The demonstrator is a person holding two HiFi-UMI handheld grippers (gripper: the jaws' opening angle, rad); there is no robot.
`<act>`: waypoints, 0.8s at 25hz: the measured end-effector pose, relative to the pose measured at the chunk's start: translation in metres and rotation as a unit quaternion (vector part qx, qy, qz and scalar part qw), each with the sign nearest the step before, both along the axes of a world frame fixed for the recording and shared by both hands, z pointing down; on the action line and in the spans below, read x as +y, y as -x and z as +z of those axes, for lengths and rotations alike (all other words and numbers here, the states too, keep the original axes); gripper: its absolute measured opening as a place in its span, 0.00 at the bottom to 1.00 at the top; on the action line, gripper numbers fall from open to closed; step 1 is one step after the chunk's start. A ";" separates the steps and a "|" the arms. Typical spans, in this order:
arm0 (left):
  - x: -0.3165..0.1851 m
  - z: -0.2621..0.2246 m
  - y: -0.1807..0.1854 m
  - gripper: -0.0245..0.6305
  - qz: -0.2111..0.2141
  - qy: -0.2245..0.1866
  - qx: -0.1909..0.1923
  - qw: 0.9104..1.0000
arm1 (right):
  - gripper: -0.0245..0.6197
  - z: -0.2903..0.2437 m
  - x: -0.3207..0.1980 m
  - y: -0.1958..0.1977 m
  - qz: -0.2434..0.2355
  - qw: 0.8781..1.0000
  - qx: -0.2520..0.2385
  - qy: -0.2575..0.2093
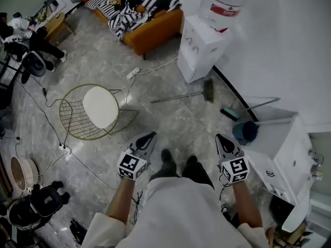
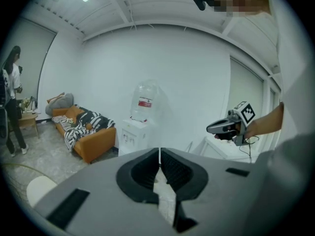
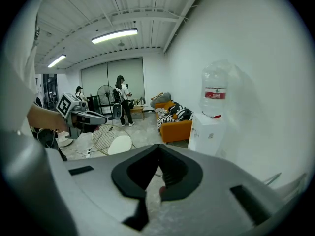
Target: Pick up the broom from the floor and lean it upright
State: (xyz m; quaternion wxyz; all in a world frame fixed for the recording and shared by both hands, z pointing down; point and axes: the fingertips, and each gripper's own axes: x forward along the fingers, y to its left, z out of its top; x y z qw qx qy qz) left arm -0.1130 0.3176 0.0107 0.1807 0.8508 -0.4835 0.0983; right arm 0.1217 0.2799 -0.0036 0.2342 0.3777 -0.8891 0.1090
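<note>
The broom [image 1: 178,97] lies flat on the grey marble floor ahead of me: a thin grey handle, with its brownish bristle head [image 1: 208,90] beside the water dispenser. My left gripper [image 1: 150,136] and right gripper [image 1: 220,138] are held in the air side by side, well short of the broom, and both point toward it. Both are shut with nothing between the jaws. In the left gripper view the jaws meet at the tip of the left gripper [image 2: 159,154], and the right gripper [image 2: 221,128] shows off to the right. The broom does not show clearly in either gripper view.
A white water dispenser [image 1: 201,48] stands by the wall, with an orange sofa [image 1: 155,27] beyond it. A wire chair with a white seat [image 1: 95,110] stands at the left, with cables and a power strip [image 1: 133,73] nearby. A long-handled dustpan [image 1: 248,109] and a white cabinet [image 1: 282,149] are at the right.
</note>
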 end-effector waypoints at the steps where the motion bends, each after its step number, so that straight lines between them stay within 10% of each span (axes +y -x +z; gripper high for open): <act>1: -0.005 0.001 -0.001 0.06 -0.002 0.002 0.002 1.000 | 0.03 0.002 -0.005 -0.001 -0.001 1.000 0.001 0.003; 20: -0.118 0.026 -0.076 0.06 -0.116 0.016 0.013 0.993 | 0.04 0.045 -0.170 -0.053 -0.114 0.993 -0.005 0.038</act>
